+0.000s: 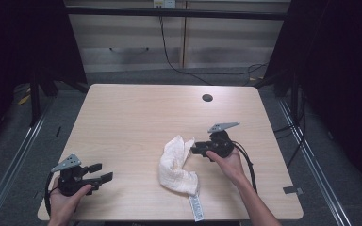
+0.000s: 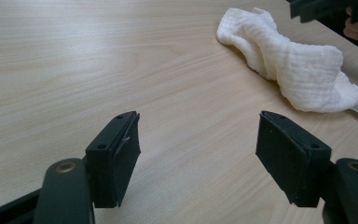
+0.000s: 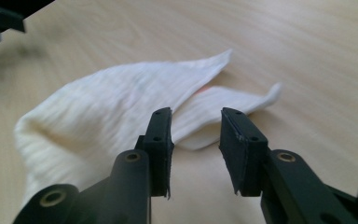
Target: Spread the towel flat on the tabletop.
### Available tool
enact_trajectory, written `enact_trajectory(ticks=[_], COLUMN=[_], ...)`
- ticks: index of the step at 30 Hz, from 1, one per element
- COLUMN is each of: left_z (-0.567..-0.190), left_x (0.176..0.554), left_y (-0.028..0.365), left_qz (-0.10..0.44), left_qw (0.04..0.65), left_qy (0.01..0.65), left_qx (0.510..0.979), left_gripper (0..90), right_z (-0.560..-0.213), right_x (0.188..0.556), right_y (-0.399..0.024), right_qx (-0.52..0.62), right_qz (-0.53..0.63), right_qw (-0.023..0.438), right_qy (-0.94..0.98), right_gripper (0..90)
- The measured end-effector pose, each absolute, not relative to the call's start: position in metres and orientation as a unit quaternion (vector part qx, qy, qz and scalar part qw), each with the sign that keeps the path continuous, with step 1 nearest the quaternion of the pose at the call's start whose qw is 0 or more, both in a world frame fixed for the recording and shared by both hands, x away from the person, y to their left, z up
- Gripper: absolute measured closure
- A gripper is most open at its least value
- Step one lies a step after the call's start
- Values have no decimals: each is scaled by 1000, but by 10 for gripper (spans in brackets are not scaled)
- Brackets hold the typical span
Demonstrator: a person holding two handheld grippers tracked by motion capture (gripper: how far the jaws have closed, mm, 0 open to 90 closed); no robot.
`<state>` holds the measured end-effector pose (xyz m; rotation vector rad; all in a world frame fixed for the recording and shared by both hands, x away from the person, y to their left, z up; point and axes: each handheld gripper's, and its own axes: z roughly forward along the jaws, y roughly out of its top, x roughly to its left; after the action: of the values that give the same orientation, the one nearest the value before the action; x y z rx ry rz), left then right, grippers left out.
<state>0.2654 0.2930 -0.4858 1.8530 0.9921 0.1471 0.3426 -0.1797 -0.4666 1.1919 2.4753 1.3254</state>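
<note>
A crumpled white cloth [image 1: 176, 165] lies on the wooden table [image 1: 136, 113], right of the middle and near the front edge, with a printed tag [image 1: 196, 207] trailing from its near end. My right gripper [image 1: 193, 149] is held at the cloth's upper right corner. In the right gripper view the jaws [image 3: 196, 140] stand partly apart just short of the cloth's folded corners [image 3: 112, 107], with nothing between the pads. My left gripper [image 1: 101, 172] rests at the front left corner, wide open [image 2: 198, 154] and empty, facing the cloth [image 2: 293, 60] from a distance.
A round cable hole [image 1: 207, 98] sits in the table's far right part. Black curtains hang on both sides, and a cabinet with a dangling cable [image 1: 167, 52] stands behind the table. Bare wood lies between the two grippers.
</note>
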Motion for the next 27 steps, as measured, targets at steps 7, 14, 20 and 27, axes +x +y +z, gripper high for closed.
enact_trajectory(ticks=[7,14,20,27], left_z=[-486,-486,-486,-486], left_x=[265,264,264,264], left_y=[293,294,294,294], left_qz=[61,61,60,62], left_qw=[490,491,493,491], left_qy=[407,405,408,408], left_qx=[769,769,766,767], left_gripper=[300,300,300,300], right_z=[-467,-476,-488,-491], right_x=[370,391,395,394], right_y=[-177,-175,-171,-166], right_qx=[406,437,445,439], right_qz=[419,414,405,400], right_qw=[49,46,23,17], right_qy=[811,797,798,804], right_gripper=[639,585,614,814])
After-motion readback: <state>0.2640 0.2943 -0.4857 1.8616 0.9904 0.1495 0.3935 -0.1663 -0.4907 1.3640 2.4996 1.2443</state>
